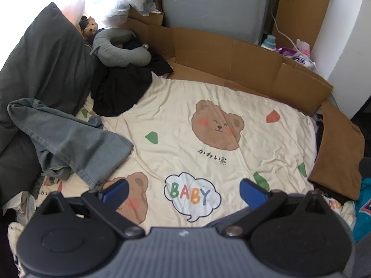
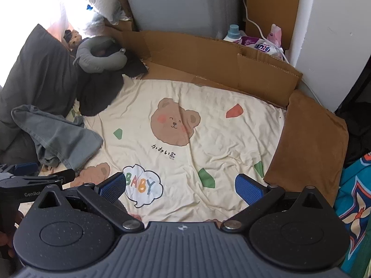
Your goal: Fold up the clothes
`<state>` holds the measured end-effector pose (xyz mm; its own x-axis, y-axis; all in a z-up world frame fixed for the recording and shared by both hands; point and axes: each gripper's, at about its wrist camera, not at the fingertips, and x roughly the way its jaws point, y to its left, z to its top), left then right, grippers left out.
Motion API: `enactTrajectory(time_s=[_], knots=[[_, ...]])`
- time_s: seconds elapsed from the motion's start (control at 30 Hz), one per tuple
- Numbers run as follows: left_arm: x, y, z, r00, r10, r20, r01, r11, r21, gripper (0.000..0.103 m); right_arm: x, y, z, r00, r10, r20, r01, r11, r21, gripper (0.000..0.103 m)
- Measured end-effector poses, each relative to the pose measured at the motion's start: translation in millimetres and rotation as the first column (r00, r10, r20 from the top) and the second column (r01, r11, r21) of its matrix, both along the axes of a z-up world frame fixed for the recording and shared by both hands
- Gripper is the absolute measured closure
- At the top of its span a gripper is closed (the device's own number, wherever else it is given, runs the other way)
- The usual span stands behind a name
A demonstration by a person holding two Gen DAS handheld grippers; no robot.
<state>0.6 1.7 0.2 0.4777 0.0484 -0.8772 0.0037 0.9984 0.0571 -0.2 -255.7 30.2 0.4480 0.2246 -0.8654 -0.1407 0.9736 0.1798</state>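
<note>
1. The left gripper [image 1: 184,191] hangs just above the bed with its blue fingers [image 1: 116,191] spread wide and nothing between them.
2. The right gripper [image 2: 180,186] is likewise wide open and empty, above the word BABY on the cream bear sheet [image 2: 208,139].
3. In the right wrist view, the left gripper shows at the left edge, near the jeans.
4. Grey-blue jeans [image 1: 69,143] lie crumpled on the left side of the sheet, partly up against a dark pillow [image 1: 44,64].
5. A black garment [image 1: 120,88] is heaped at the far left corner, under a grey neck pillow [image 1: 120,48].
6. A folded brown garment [image 2: 308,143] rests on the right edge of the sheet, beside a teal printed garment [image 2: 354,203].
7. Cardboard [image 1: 231,58] lines the far side of the bed.
</note>
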Motion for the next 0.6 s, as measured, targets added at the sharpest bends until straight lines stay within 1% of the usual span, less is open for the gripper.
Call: enactTrajectory(time_s=[0.2, 0.3, 0.33, 0.4, 0.6], knots=[[2, 6, 1, 1.0, -0.005, 0.0, 0.005, 1.0, -0.027, 0.0, 5, -1, 0, 1.0, -0.003, -0.005, 0.003, 1.0, 0.008, 0.0], [4, 5, 3, 1.0, -0.006, 0.002, 0.006, 1.0, -0.021, 0.0, 5, -11, -2, 1.0, -0.018, 0.001, 0.017, 0.999, 0.044, 0.0], [5, 11, 1, 1.0, -0.009, 0.0, 0.009, 1.0, -0.027, 0.0, 2, -10, -1, 1.0, -0.024, 0.007, 0.024, 0.999, 0.042, 0.0], [2, 5, 1, 1.0, -0.001, -0.001, 0.001, 1.0, -0.024, 0.0, 0, -11, -2, 0.999, -0.034, 0.005, 0.033, 0.998, 0.048, 0.0], [5, 10, 2, 1.0, -0.002, -0.013, 0.001, 0.999, -0.042, 0.001, 1, -12, 2, 0.999, -0.041, 0.006, 0.041, 0.999, 0.036, 0.0]])
